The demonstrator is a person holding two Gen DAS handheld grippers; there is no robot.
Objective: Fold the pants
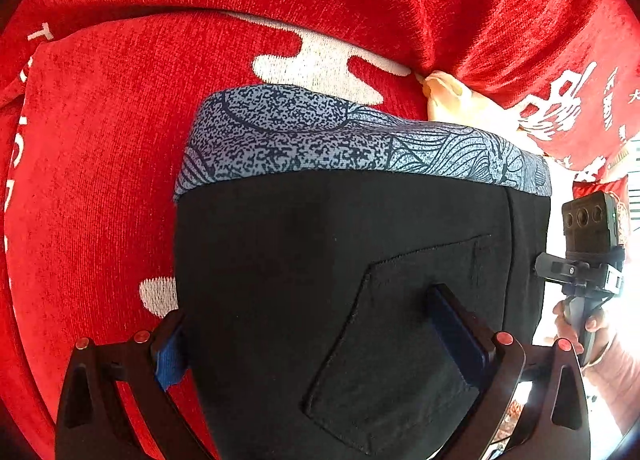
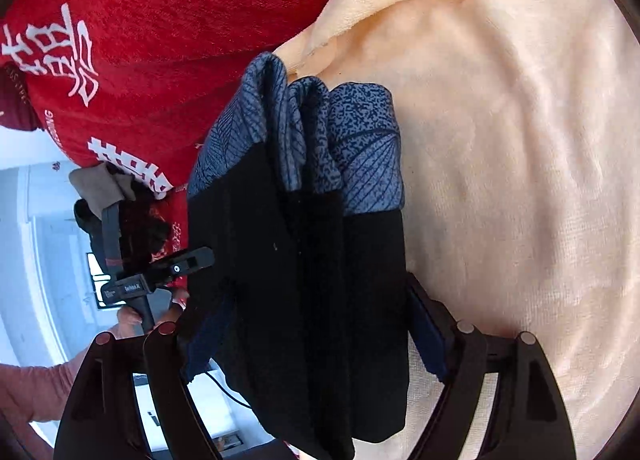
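Across the left wrist view, folded black pants (image 1: 320,280) fill the centre, lying on a red cover (image 1: 100,180) w/ white print. Blue-grey patterned waistband (image 1: 320,140) runs along the far edge of the bundle; a stitched back pocket (image 1: 400,340) faces up. Left gripper (image 1: 326,340) straddles the near part of the pants: left finger sits at the bundle's left edge w/ blue pad showing, right finger rests on the pocket area. Jaws stand wide w/ fabric between them; can't tell if the pads actually press, so grip unclear. Cream towel (image 1: 460,104) peeks out past the waistband, tucked under a red fold. At right edge, the other gripper's body w/ its camera shows, a hand (image 1: 580,328) on its handle, pink sleeve below.

Right wrist view: same pants (image 2: 300,280) seen edge-on, several stacked layers, patterned waistband (image 2: 320,140) at the far end. Right gripper (image 2: 304,352) has its jaws spread wide around the stack, one finger each side; left finger is half hidden by cloth, right finger's pad looks just beside the fabric. Contact not clear. Cream towel (image 2: 520,160) covers the right side under the pants; red cover (image 2: 160,20) w/ white characters is upper left. Left gripper's body (image 2: 156,272) and holding hand (image 2: 132,318) sit at left, beside the pants.
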